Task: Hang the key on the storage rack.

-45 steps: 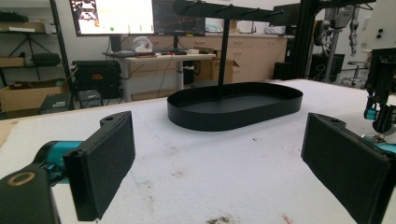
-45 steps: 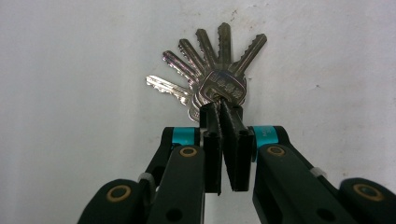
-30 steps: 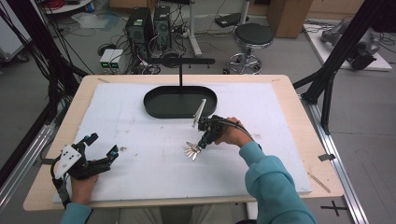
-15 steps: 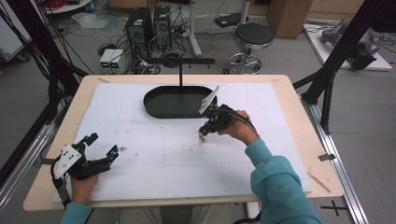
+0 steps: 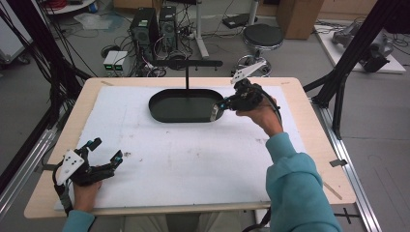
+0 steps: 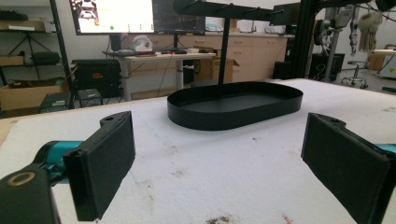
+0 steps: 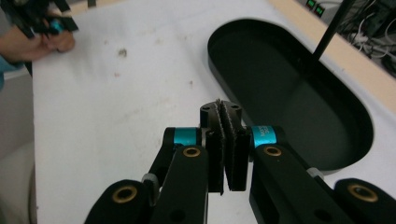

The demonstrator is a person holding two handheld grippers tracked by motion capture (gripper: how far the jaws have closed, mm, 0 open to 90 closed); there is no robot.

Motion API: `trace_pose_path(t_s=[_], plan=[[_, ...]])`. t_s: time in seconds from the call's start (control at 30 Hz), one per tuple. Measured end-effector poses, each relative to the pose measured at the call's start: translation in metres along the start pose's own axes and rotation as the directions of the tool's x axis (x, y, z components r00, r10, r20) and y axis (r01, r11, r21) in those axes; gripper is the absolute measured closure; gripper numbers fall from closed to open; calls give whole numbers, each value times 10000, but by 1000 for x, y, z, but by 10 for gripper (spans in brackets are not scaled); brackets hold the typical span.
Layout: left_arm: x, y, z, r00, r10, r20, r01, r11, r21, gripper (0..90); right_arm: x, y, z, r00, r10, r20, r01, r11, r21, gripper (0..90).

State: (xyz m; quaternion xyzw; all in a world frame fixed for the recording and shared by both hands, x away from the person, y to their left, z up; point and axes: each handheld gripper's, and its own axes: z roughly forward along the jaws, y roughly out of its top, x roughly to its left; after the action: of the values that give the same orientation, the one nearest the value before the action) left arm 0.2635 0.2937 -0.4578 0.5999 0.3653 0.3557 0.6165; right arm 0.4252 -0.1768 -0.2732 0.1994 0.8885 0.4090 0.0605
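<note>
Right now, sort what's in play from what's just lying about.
In play: right tongs, shut, over the tray's end; tray; rack standing in it.
Lying about: left tongs, open, near the table corner; stool; computers.

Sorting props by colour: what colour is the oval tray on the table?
Black, matte all over. The oval tray shows best in the left gripper view.

Both grippers black: right gripper (image 7: pixel 226 140) had teal collars, brass-ringed pivots, ridged pads; left gripper (image 6: pixel 224 168) had broad flat pads (image 6: pixel 105 163). Grey three-cornered plates on top. Teal sleeve (image 5: pixel 295 188) worn on right arm.
</note>
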Motion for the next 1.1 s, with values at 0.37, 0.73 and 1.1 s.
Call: trace_pose_path(t_s=[0.37, 0.73, 1.1], plan=[[0, 0, 1, 10000, 17, -6, -17, 10000, 69, 103, -15, 36, -17, 9993, -156, 335, 173, 9985, -515, 889], [0, 0, 1, 10000, 42, -8, -42, 9999, 110, 103, -34, 60, -18, 9982, -345, 498, 371, 9980, -522, 889], [0, 0, 1, 10000, 61, 0, -61, 9999, 136, 103, -56, 77, -6, 9966, -207, 791, 217, 9997, -110, 889]])
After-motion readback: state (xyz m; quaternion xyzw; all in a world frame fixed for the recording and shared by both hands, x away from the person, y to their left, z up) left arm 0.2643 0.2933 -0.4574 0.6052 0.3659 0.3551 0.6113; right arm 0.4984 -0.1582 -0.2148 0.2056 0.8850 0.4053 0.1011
